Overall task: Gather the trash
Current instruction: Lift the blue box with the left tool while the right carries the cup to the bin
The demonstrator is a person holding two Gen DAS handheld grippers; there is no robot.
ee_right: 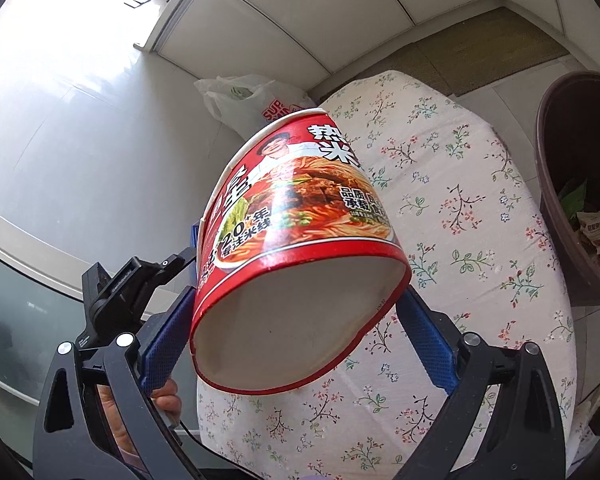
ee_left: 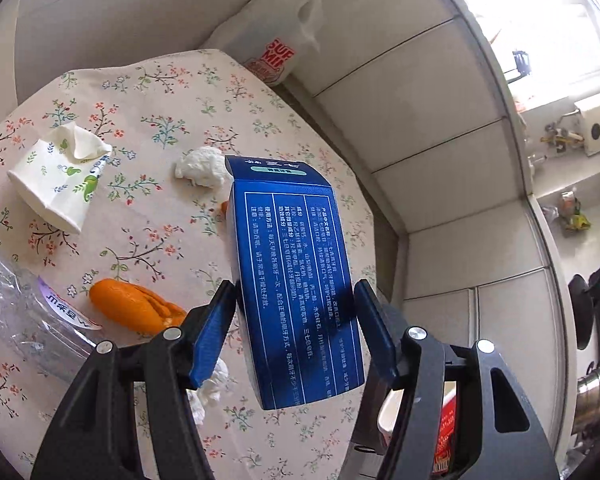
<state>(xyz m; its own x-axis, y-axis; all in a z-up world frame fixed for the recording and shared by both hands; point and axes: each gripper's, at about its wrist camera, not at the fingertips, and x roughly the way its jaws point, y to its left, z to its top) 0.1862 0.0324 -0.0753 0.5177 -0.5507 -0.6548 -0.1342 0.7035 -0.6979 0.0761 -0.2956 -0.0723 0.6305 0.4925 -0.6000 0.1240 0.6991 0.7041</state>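
My left gripper (ee_left: pixel 296 320) is shut on a blue toothpaste box (ee_left: pixel 292 264) and holds it above the floral tablecloth (ee_left: pixel 148 120). On the cloth lie a crushed paper cup (ee_left: pixel 56 180), a crumpled tissue (ee_left: pixel 202 166), orange peel (ee_left: pixel 136 306), a clear plastic bottle (ee_left: pixel 24 304) and another tissue (ee_left: pixel 212 390) under the left finger. My right gripper (ee_right: pixel 296 332) is shut on a red instant noodle cup (ee_right: pixel 296 224), tilted, held above the table's left edge. The cup's red side also shows in the left wrist view (ee_left: pixel 446 436).
A dark brown trash bin (ee_right: pixel 572 184) with wrappers inside stands right of the table. A white plastic bag (ee_left: pixel 276 28) leans by the wall beyond the table. White cabinets (ee_left: pixel 420 120) and a counter with clutter lie to the right.
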